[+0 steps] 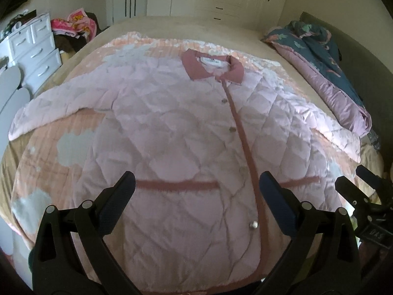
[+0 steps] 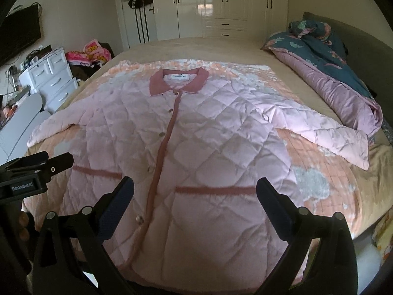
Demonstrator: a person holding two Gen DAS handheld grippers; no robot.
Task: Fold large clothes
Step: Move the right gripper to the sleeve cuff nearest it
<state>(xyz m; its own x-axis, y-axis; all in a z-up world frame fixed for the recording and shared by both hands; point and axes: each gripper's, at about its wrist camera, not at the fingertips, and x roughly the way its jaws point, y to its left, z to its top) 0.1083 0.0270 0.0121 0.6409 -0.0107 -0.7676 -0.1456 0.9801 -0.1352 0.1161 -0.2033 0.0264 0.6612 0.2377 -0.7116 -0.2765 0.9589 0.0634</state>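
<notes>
A pale pink quilted jacket (image 1: 172, 127) with a dusty-rose collar is spread flat, buttoned, on the bed (image 2: 196, 46), while both grippers, left (image 1: 196, 196) and right (image 2: 195, 199), are held wide open and empty above its hem.

Soft dim daylight, glare on wardrobe doors (image 2: 206, 5), fisheye-bent dark edges, slight blur
</notes>
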